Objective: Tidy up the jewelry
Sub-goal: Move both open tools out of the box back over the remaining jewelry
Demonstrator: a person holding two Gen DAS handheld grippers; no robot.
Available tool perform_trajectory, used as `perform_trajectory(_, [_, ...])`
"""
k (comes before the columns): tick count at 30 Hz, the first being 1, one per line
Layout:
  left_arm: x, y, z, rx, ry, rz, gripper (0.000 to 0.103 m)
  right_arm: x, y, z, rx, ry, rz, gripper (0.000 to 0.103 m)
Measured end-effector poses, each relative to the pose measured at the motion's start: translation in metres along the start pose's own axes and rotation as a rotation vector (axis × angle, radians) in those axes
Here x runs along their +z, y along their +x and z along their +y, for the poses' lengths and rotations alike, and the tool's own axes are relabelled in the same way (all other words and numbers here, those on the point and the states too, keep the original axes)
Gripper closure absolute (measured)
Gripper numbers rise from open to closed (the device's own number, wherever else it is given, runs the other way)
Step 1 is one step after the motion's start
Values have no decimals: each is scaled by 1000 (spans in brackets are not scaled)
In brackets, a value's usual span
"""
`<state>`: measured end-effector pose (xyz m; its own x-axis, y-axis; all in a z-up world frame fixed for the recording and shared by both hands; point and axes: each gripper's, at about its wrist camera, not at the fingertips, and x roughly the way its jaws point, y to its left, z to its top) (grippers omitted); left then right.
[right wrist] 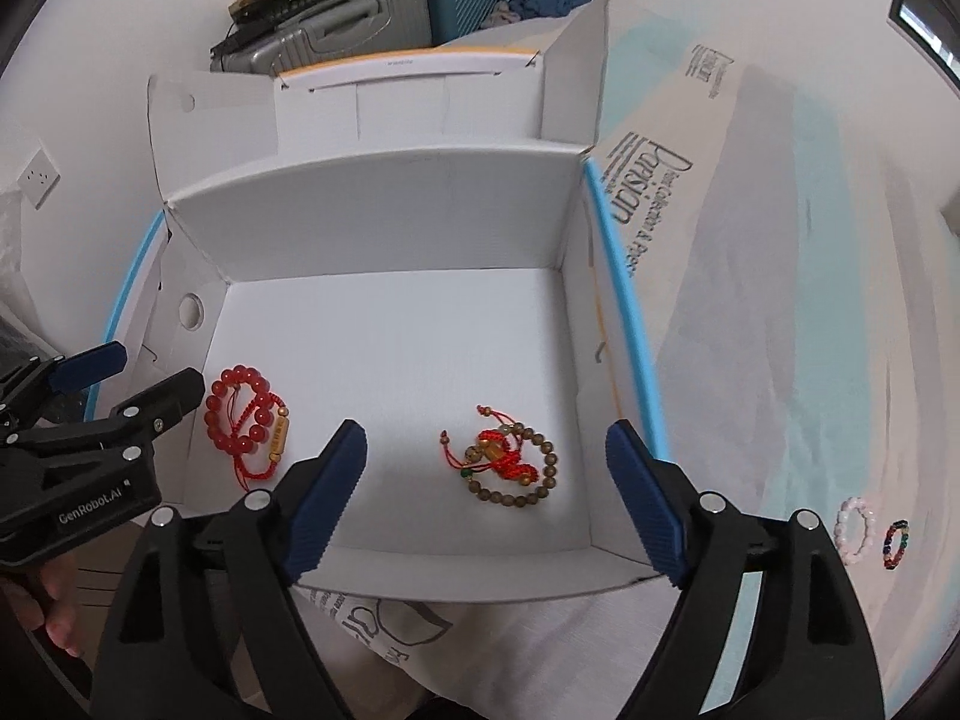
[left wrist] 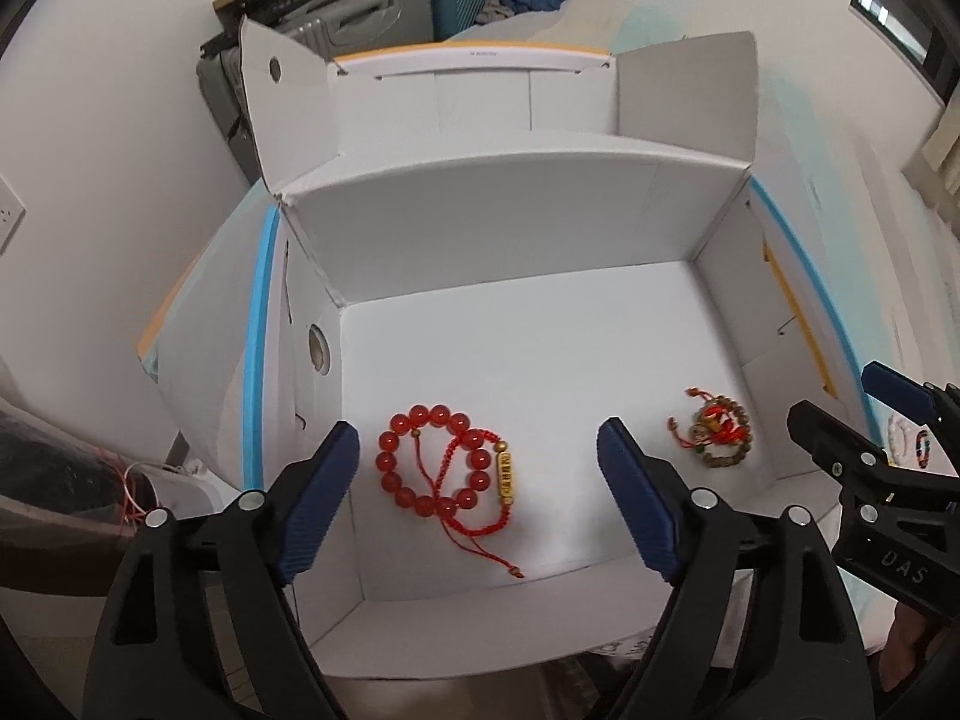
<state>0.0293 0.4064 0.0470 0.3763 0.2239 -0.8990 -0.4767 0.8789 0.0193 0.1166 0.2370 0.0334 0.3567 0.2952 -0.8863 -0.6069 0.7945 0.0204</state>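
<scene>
A red bead bracelet (left wrist: pixel 433 463) with a red cord and a gold charm lies on the floor of the open white box (left wrist: pixel 480 228), near its left wall. My left gripper (left wrist: pixel 477 453) hangs open above it, nothing between its fingers. A brown bead bracelet (right wrist: pixel 513 461) with red knotted cord lies further right in the box (right wrist: pixel 384 210). My right gripper (right wrist: pixel 487 456) stands open over that one, touching nothing. The red bracelet (right wrist: pixel 249 414) also shows at the left of the right wrist view, beside the left gripper (right wrist: pixel 138 381). The brown bracelet (left wrist: pixel 717 427) also shows in the left wrist view.
Outside the box, on the pale blue cloth to the right, lie a pink bead bracelet (right wrist: pixel 855 528) and a dark multicoloured one (right wrist: pixel 897 543). Box flaps (left wrist: pixel 687 90) stand up at the back. Suitcases (right wrist: pixel 354 18) sit behind, against the wall.
</scene>
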Motion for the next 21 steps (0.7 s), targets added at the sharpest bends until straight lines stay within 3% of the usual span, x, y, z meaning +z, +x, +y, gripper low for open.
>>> perform_trajectory(8, [-2,-15,-24,-24,11,-29,6,-9,-19,-25,-12,33,-24,16])
perform_trajectory(12, [-3,-20,-41,-38,28,-36,6,-15,-30,-41,-20,58,-42,10])
perform_trajectory(21, [-4,-35,-82,-61,65,-59,6,-32,-50,-82,-35,108,-62,10])
